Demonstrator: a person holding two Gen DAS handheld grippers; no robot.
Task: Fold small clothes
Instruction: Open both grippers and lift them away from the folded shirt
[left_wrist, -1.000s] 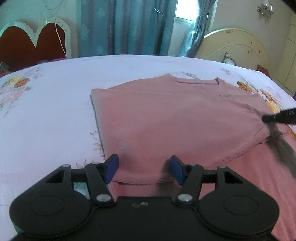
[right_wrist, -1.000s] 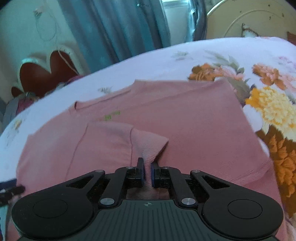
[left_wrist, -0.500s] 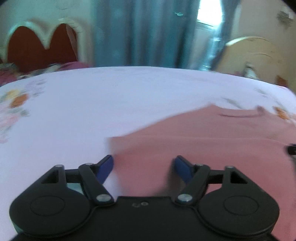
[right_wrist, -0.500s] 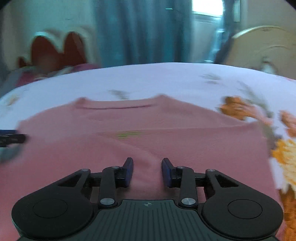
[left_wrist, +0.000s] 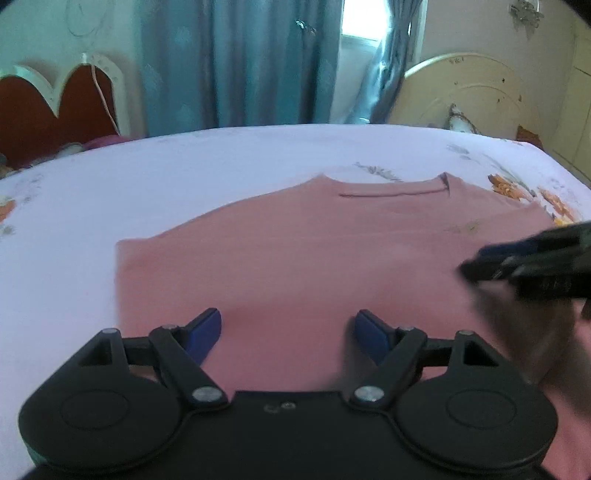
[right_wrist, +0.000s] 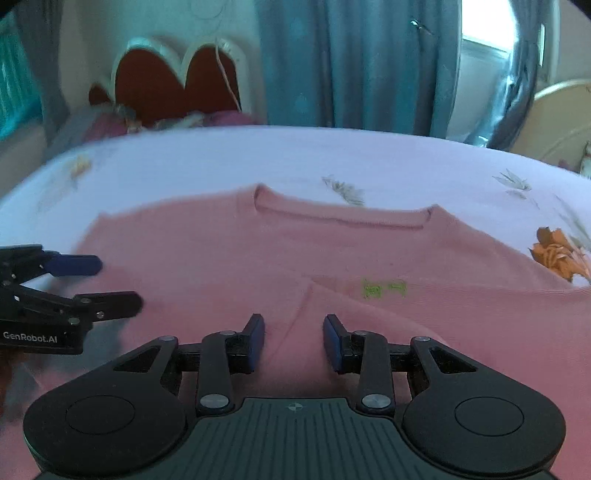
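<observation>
A: While the left gripper (left_wrist: 288, 334) hovers with jaws wide apart, where's the pink sweater (left_wrist: 314, 258)?
B: Flat on the floral bedsheet (left_wrist: 184, 170), under both tools; the right gripper (right_wrist: 293, 341) is spread too, holding nothing

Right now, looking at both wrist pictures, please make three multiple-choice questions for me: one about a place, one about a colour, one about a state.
1. Where does the pink knitted sweater lie?
A. on the flowered white bedsheet
B. on a wooden chair
C. in a basket

2. What colour is the small embroidered mark on the sweater?
A. red
B. green
C. black

3. How does the right gripper stand?
A. shut on the sweater
B. open, holding nothing
C. shut on a sock

Answers:
1 A: sheet shows all around the sweater.
2 B: the mark is bright green.
3 B: pink cloth shows in the gap between its blue pads; the left gripper is open too.
</observation>
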